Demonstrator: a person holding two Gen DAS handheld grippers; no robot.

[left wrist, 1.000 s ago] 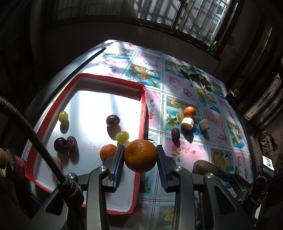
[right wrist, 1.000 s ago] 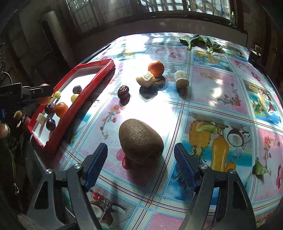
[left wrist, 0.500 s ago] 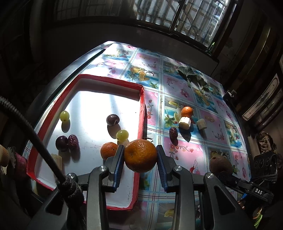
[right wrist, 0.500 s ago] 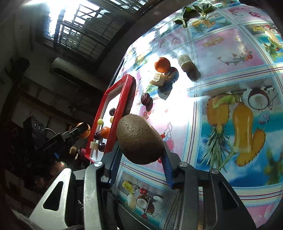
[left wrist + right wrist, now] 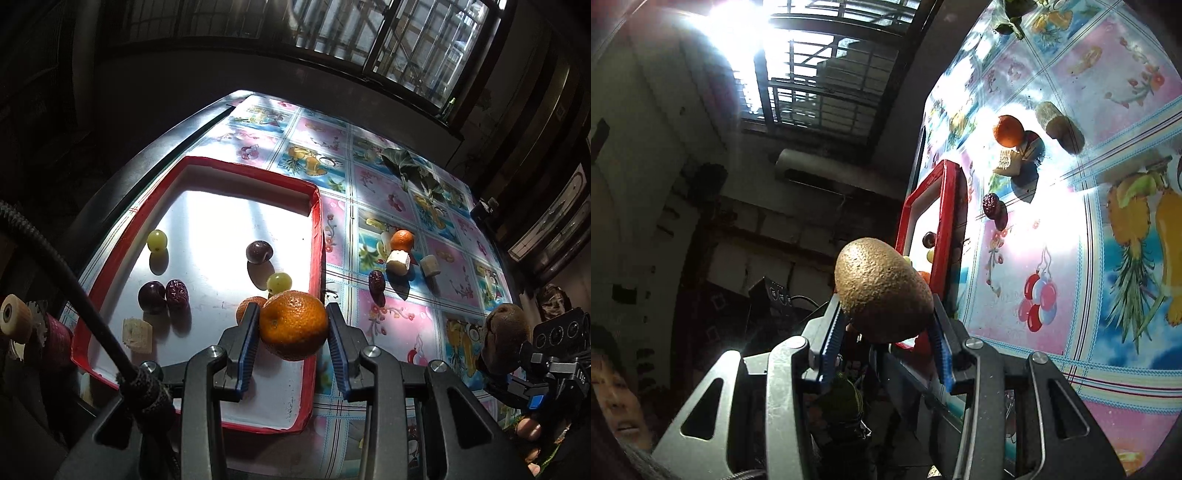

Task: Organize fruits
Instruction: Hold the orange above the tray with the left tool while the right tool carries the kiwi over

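My left gripper (image 5: 291, 323) is shut on a large orange (image 5: 293, 325), held above the near right corner of the red tray (image 5: 317, 236). The tray's white floor holds two green grapes, two dark plums, a red date, a small orange and a banana piece. My right gripper (image 5: 886, 325) is shut on a brown kiwi (image 5: 882, 288), raised off the table and rolled sideways; the kiwi (image 5: 504, 332) also shows at the right of the left wrist view. On the tablecloth lie a small orange (image 5: 402, 239), two banana pieces (image 5: 398, 261) and a date (image 5: 376, 281).
The table wears a glossy fruit-print cloth (image 5: 399, 321). Green leaves (image 5: 410, 166) lie at its far side, under a barred window. The tray (image 5: 951, 206) sits along the table's left edge. A person is at the lower left of the right wrist view.
My right gripper has shut on the kiwi, lifted it off the cloth and rolled over toward the tray. The left gripper has held still with its orange.
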